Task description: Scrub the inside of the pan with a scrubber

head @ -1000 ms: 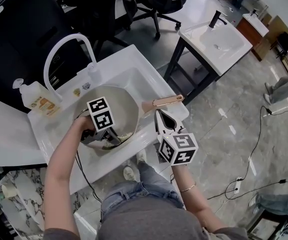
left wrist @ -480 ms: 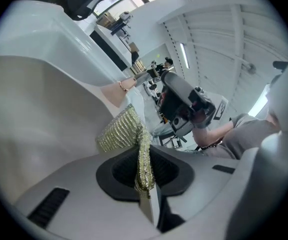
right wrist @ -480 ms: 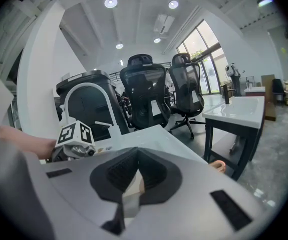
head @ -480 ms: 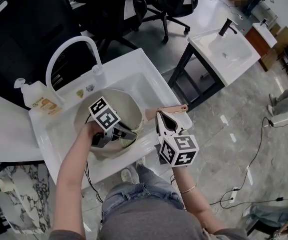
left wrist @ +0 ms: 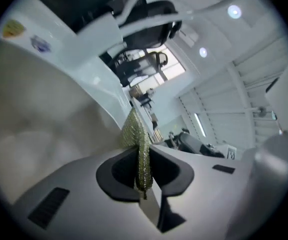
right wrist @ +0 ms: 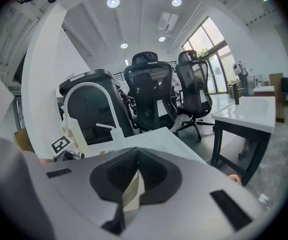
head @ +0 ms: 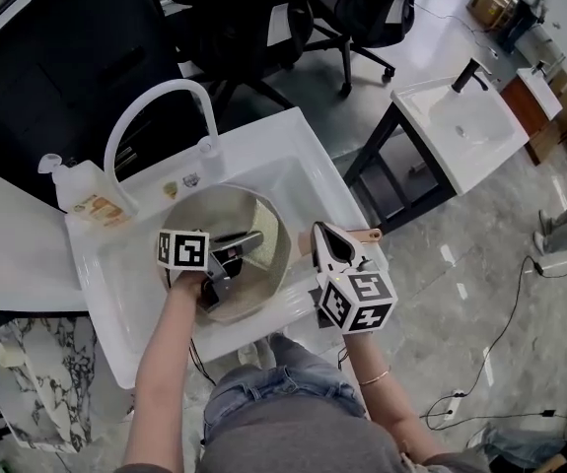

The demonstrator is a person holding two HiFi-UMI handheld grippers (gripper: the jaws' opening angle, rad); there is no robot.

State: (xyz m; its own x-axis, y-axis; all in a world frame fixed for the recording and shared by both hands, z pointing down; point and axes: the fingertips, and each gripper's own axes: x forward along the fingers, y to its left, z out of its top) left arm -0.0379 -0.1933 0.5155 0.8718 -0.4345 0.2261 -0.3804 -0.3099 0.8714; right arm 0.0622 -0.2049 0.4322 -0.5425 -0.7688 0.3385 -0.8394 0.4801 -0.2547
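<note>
Pan (head: 202, 212) sits in the basin of a white sink (head: 298, 151), near centre of the head view. Its pinkish handle (head: 365, 235) sticks out to the right over the sink rim.

Left gripper (head: 236, 249) reaches into the pan from the near left, marker cube on top. In the left gripper view the jaws are clamped on a thin green-gold glittery scrubber (left wrist: 137, 146), which stands edge-on and pokes out past the tips. The scrubber is inside the pan towards the right wall, with the pale pan wall filling the left of that view. Cannot tell whether the scrubber touches the wall.

Right gripper (head: 328, 241) is just right of the pan, lying across the handle and pointing far. In the right gripper view its jaws are pressed together, only a thin pale sliver showing in the seam. The handle tip peeks out on the right below the jaw. Cannot tell if the jaws actually grip the handle.

White arched faucet (head: 160, 101) is at the far rim. Soap bottle (head: 84, 197) is far left on the sink deck. A second sink stand (head: 460, 126) is far right, and black office chairs (head: 362, 8) are beyond.
</note>
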